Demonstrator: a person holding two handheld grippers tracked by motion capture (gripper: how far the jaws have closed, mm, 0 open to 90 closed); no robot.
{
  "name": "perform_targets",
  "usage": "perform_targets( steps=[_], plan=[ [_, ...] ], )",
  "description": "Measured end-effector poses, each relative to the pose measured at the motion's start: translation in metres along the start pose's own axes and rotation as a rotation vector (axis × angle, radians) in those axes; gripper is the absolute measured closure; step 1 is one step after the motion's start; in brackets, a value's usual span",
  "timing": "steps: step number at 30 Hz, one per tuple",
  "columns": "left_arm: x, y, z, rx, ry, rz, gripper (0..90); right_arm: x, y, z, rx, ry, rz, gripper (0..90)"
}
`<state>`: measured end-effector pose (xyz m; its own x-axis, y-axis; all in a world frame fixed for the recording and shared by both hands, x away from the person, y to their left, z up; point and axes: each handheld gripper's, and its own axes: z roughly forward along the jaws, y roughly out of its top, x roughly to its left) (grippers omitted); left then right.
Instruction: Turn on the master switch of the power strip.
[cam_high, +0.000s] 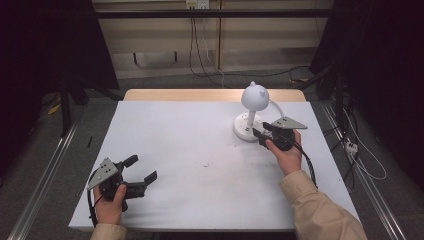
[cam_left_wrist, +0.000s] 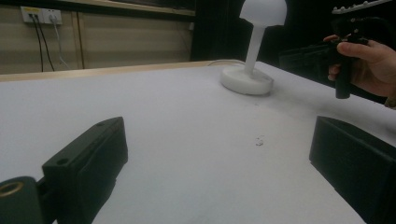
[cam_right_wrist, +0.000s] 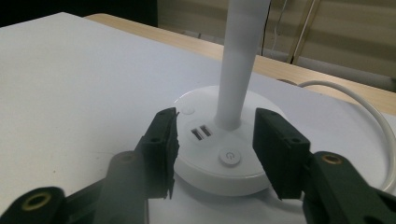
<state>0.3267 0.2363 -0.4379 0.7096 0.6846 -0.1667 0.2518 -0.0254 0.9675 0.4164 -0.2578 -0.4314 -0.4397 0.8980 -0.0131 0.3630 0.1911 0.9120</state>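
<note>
- Dark room with black curtains at the sides, pale wall with cables and sockets at the back; white desk (cam_high: 200, 165) in the middle, wooden edge showing at its far side.
- Lamp (cam_high: 252, 112) stands upright on the desk's far right part: round white base, straight stem, dome head, white cord trailing off behind.
- Right hand (cam_high: 286, 152) is stretched forward from the near right corner, forearm in a beige sleeve, wrist roughly level, right tongs (cam_high: 259, 134) pointing left at the lamp base.
- Left hand (cam_high: 111, 200) rests at the near left corner, well apart from the lamp; left tongs (cam_high: 142, 170) spread wide, nothing between them, aimed across the desk.
- Right tongs half spread, jaws either side of the base (cam_right_wrist: 219, 154) front; the right gripper view has a small gap at each jaw, so no pinch yet that I can tell.
- Step, as I judge it: lining up on the base, likely to reach the power button (cam_right_wrist: 229, 157) on top, near the two small slots (cam_right_wrist: 202, 132).
- Next move probably needs a short lowering so one jaw tip lands on the button, or narrower jaws; the base is light and could slide if nudged sideways.
</note>
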Motion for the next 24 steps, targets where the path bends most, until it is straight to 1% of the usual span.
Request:
perform_targets(
  steps=[3, 5, 7, 9, 15, 20, 24],
  plan=[
    [-0.0003, 0.0004, -0.0007, 0.001, 0.001, 0.003, 4.0, -0.0025, -0.0004, 0.0008, 0.008, -0.002, -0.005, 56.9],
    [-0.0002, 0.0005, -0.0008, -0.001, 0.002, 0.003, 4.0, -0.0039, -0.0002, 0.0012, 0.006, -0.004, 0.0, 61.1],
    [0.0, 0.0, -0.0003, 0.0, 0.002, -0.001, 4.0, -0.0052, -0.0001, 0.0018, 0.006, 0.008, 0.018, 64.9],
    [0.0002, -0.0001, -0.0001, 0.001, 0.002, -0.001, 4.0, -0.0058, 0.0, 0.0023, 0.006, 0.01, 0.02, 67.9],
    [0.0001, 0.0003, -0.0002, 0.001, -0.001, 0.002, 4.1, -0.0071, 0.0006, 0.0051, 0.014, 0.01, 0.002, 75.6],
    [0.0001, 0.0008, -0.0007, -0.001, 0.0, 0.005, 4.1, -0.0066, 0.0012, 0.0068, 0.01, 0.008, 0.004, 78.7],
    [0.0006, 0.0004, -0.0012, -0.004, 0.004, 0.001, 4.1, -0.0073, -0.0009, 0.0089, 0.019, 0.015, 0.01, 79.5]
  ],
)
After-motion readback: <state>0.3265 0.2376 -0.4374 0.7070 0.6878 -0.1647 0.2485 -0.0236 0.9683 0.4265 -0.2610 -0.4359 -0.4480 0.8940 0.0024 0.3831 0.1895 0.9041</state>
